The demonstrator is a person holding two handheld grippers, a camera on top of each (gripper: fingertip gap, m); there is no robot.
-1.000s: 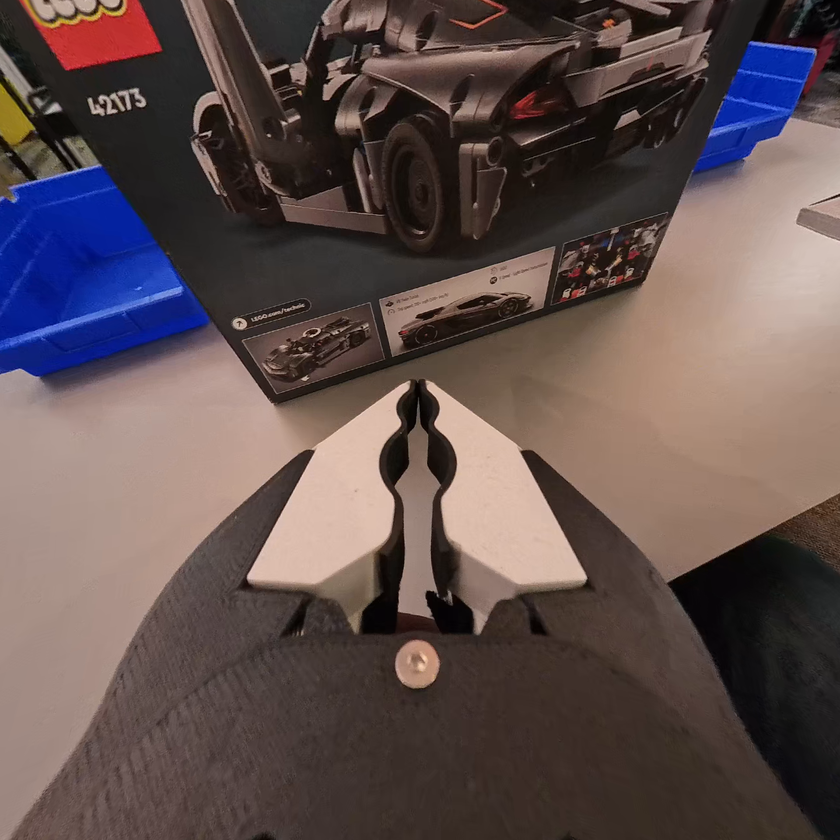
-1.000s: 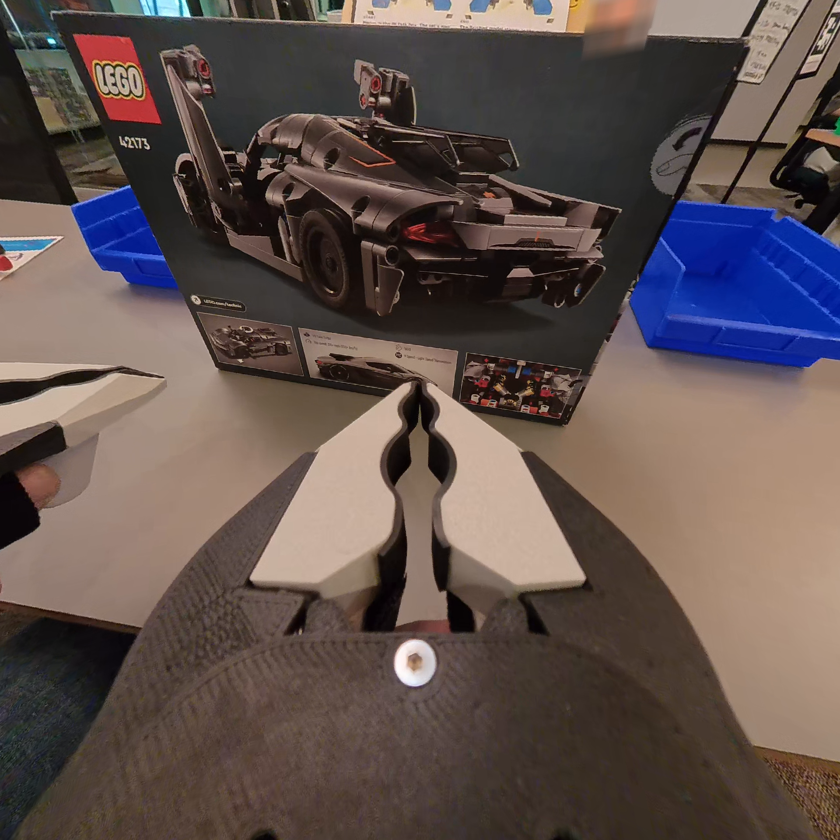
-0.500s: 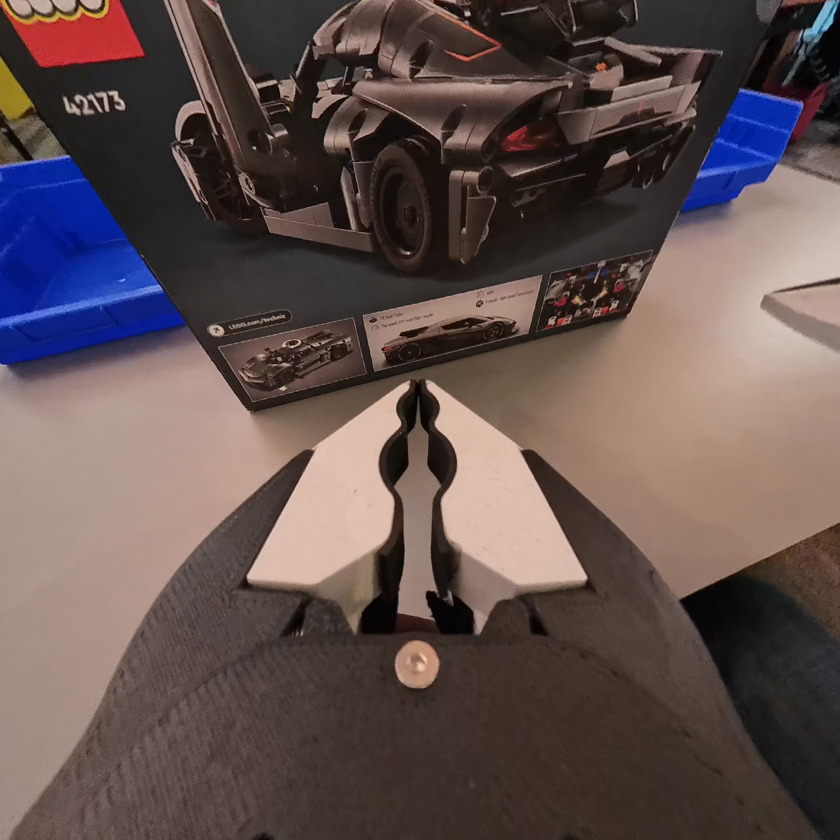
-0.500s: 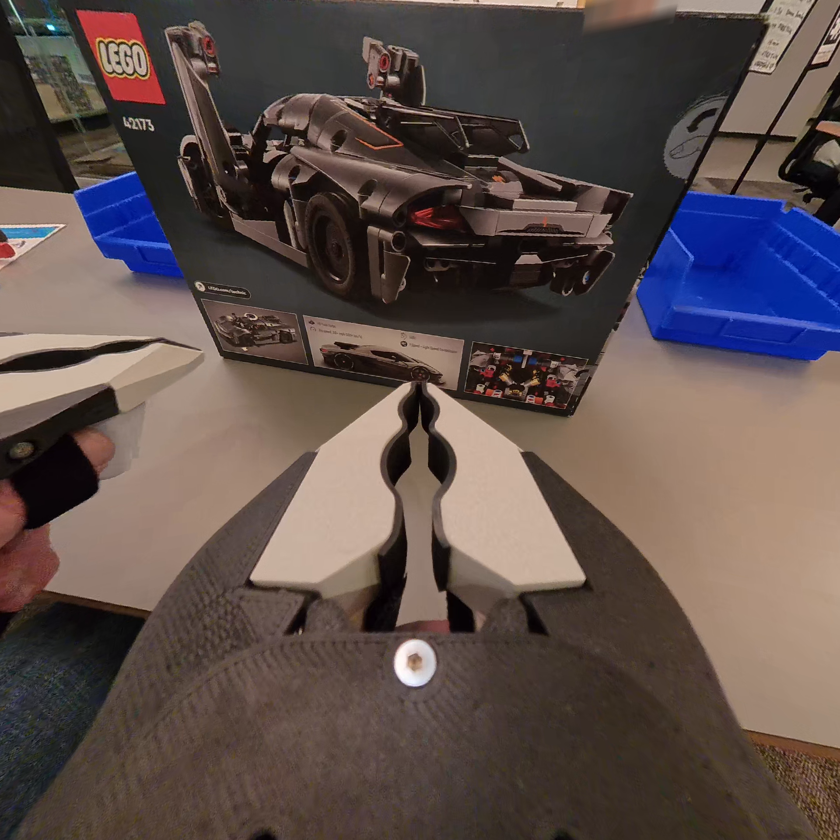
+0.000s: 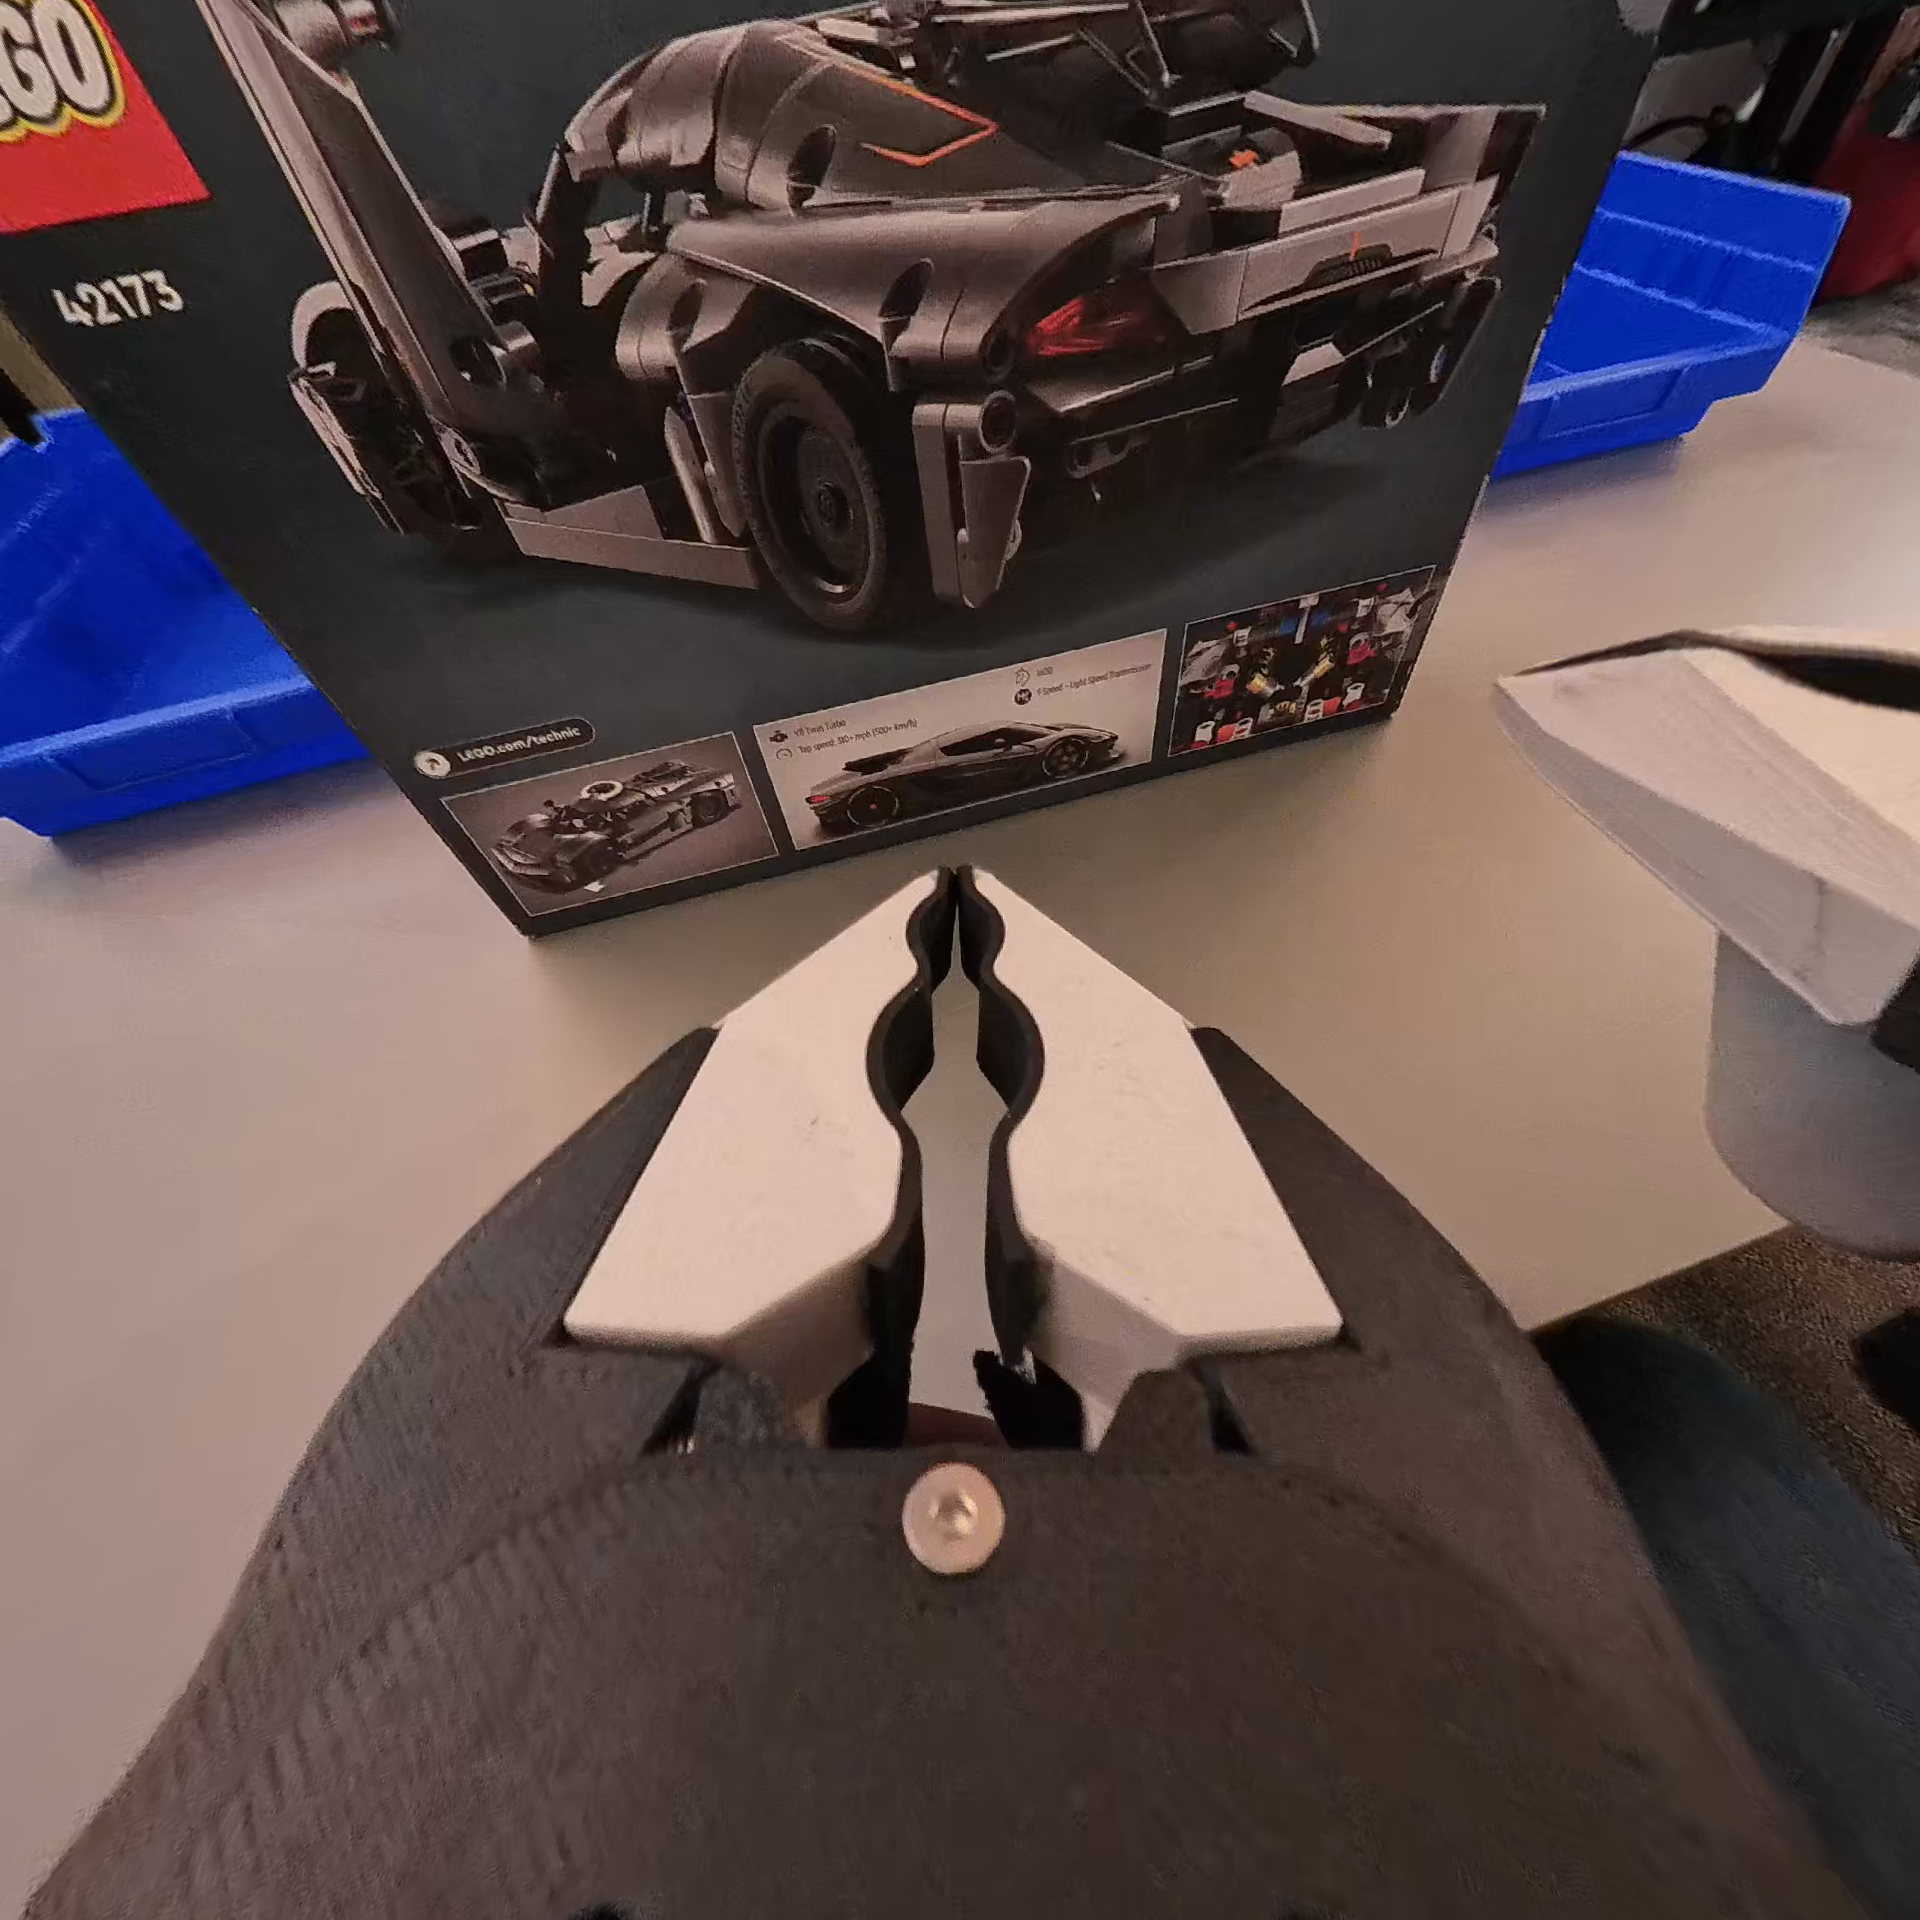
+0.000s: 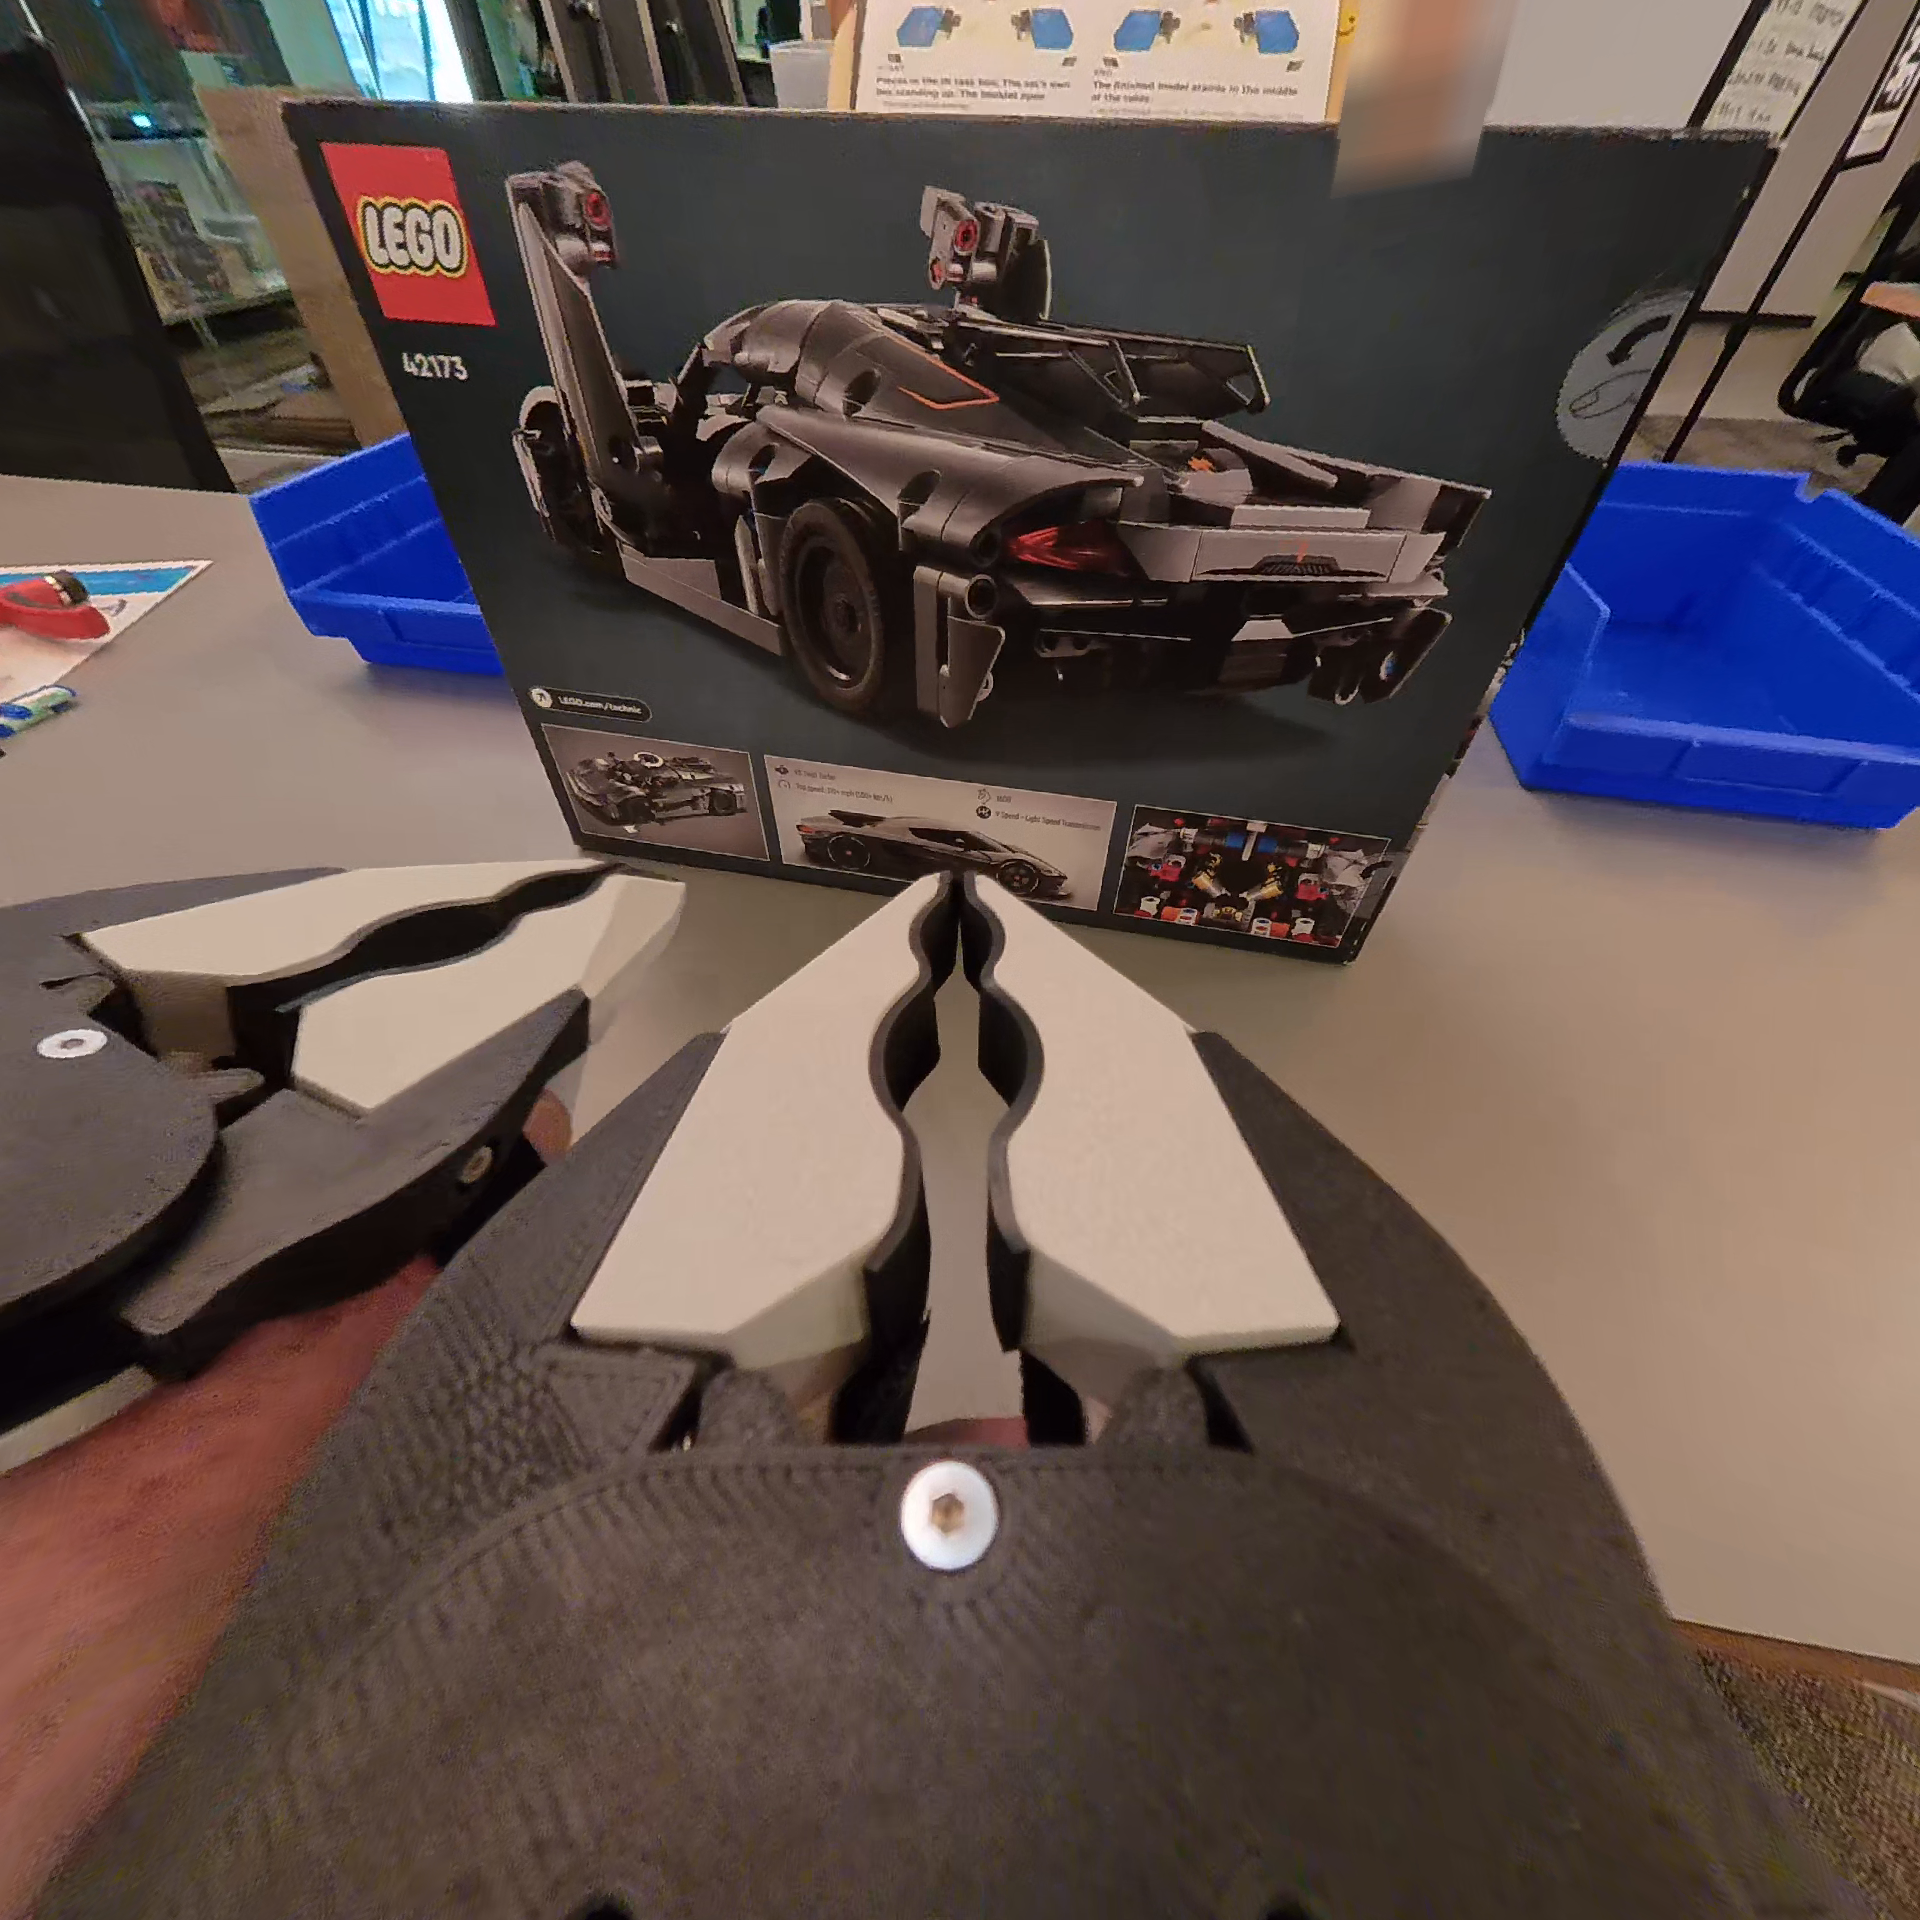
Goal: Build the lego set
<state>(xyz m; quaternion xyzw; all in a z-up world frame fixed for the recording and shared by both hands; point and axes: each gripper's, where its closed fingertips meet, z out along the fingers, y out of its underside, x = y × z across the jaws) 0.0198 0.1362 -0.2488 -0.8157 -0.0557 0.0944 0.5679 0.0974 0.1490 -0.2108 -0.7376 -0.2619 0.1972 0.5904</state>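
Your lego set box (image 6: 1039,499) is standing upright on the grey table (image 6: 1558,1143), picture side facing you, unopened as far as you can see. Both of your grippers sit just in front of its bottom edge, side by side. Your left gripper (image 5: 956,883) has its fingers pinched together at the tips with nothing in them, same deal for your right gripper (image 6: 956,888). There's a blue bin (image 6: 1745,665) behind the box on the right and another blue bin (image 6: 364,561) on the left.

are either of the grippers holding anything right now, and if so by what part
Nothing is held. The left gripper and right gripper are both shut and empty, short of the upright lego box.
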